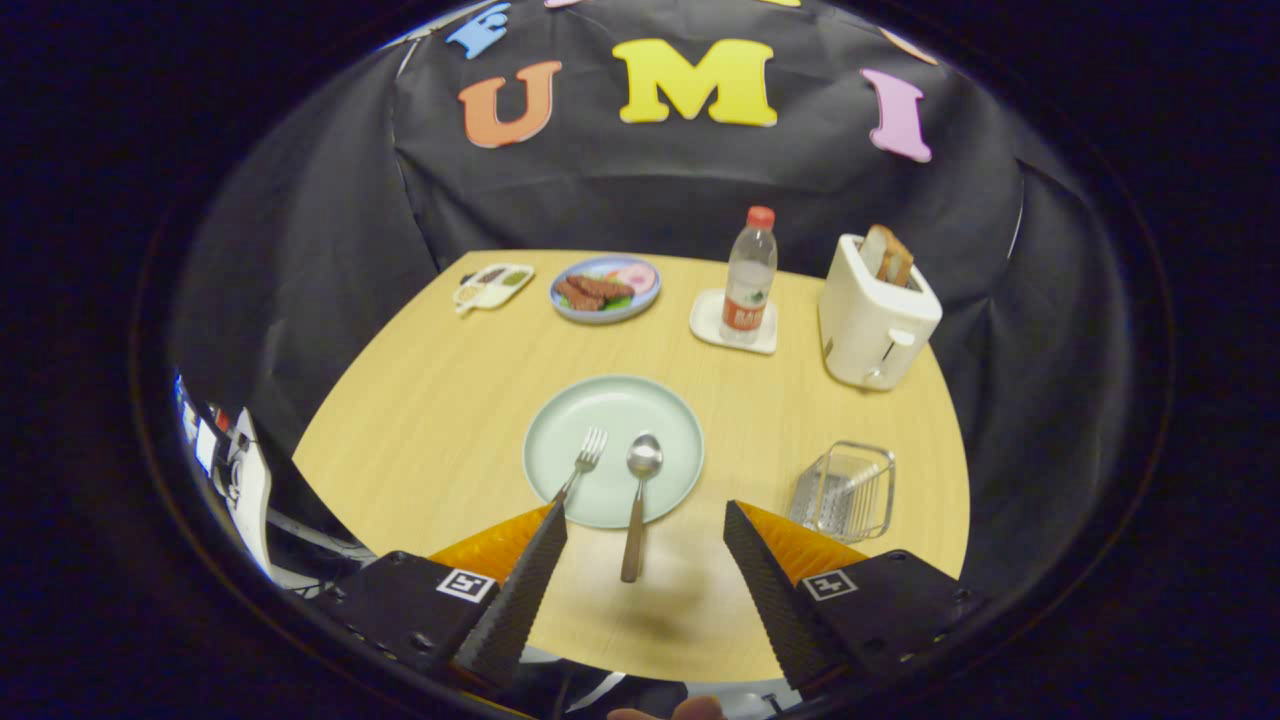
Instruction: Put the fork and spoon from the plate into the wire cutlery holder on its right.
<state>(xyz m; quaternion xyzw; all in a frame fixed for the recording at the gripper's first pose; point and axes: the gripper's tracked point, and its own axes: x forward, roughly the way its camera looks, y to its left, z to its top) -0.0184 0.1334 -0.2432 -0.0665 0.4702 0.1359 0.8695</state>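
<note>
The gripper (645, 520) hovers wide open before the plate (613, 450), where fork (580, 468) and spoon (639, 500) lie side by side; wire cutlery holder (845, 492) stands right of the plate.

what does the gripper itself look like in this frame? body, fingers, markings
The gripper has two wedge-shaped fingers with ribbed inner faces. Each sits on a black boxy carriage with screws, bearing a square black-and-white fiducial tag. Fingers are open, nothing between them but the spoon handle ahead.

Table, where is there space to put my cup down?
Bare wood lies left of the green plate, and between it and the wire holder. The far edge is crowded: food plate, bottle, toaster. The open fingers hold nothing.
</note>
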